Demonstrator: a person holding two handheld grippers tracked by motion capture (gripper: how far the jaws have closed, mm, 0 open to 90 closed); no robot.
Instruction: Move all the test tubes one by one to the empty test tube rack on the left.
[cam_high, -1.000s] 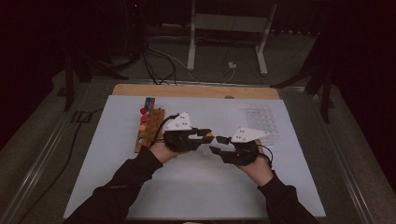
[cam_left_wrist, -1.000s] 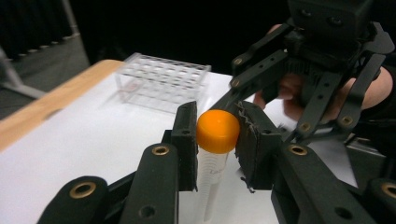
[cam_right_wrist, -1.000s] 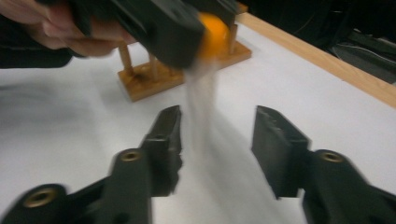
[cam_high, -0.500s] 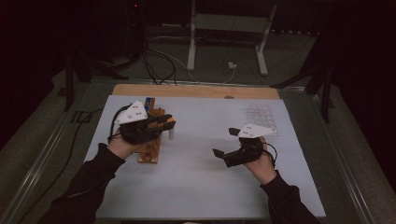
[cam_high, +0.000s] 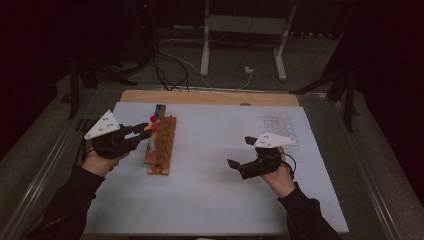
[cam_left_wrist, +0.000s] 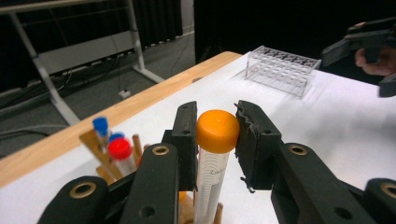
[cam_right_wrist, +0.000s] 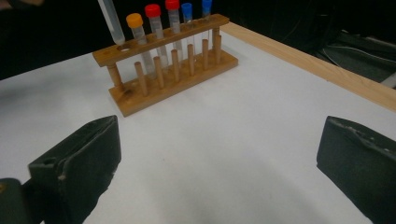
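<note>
My left gripper (cam_high: 145, 134) (cam_left_wrist: 215, 116) is shut on an orange-capped test tube (cam_left_wrist: 217, 131), pads pressing just under the cap. It holds the tube over the near end of the wooden rack (cam_high: 161, 145) (cam_right_wrist: 173, 70). In the right gripper view the tube's lower end (cam_right_wrist: 111, 21) is at the mouth of the rack's empty end hole. The rack holds one orange-capped, two red-capped and two blue-capped tubes. My right gripper (cam_high: 240, 152) (cam_right_wrist: 219, 149) hovers over the white mat, right of centre. Its jaws have just been opening and stand wide with nothing between them.
A clear plastic tube rack (cam_high: 279, 125) (cam_left_wrist: 282, 70) sits at the far right of the white mat (cam_high: 210, 200). A wooden strip (cam_high: 210, 96) runs along the mat's far edge. Table legs and cables lie on the floor beyond.
The two grippers were together at the middle of the mat. My left hand has carried the tube leftward to the wooden rack. The right gripper's jaws have opened and that hand stayed put.
</note>
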